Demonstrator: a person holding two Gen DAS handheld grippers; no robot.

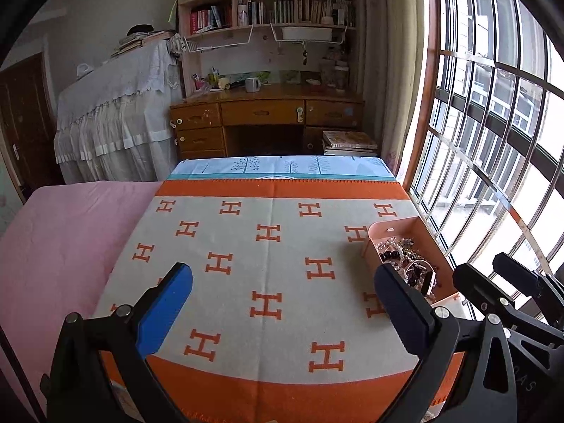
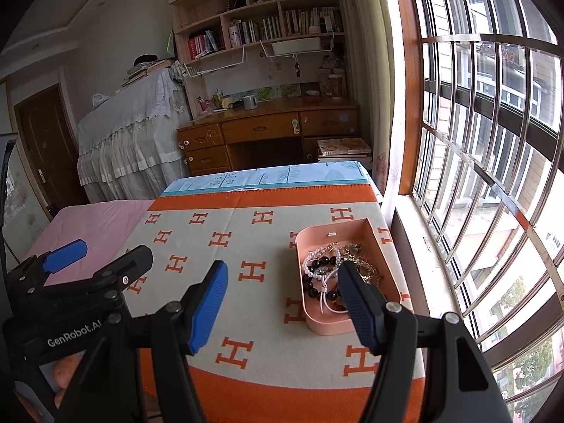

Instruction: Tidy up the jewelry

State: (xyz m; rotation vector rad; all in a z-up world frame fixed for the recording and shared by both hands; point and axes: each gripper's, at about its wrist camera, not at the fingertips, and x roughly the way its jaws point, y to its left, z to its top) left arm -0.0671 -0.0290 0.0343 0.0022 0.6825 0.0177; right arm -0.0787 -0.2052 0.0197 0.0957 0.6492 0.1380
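Both tongs stand spread and empty. From the left wrist, the left gripper point(image 1: 282, 289) hovers over the orange-and-cream blanket point(image 1: 268, 264), its blue pads far apart; the pink tray point(image 1: 398, 224) of jewelry point(image 1: 405, 250) sits at the right edge, just beside the window, with the right gripper point(image 1: 500, 278) near it. From the right wrist, the right gripper point(image 2: 282, 282) hangs wide over the blanket point(image 2: 246, 246), its right finger above the tray point(image 2: 317, 320), where beaded bracelets point(image 2: 319, 271) and chains lie tangled. The left gripper point(image 2: 105, 250) shows at left, also spread.
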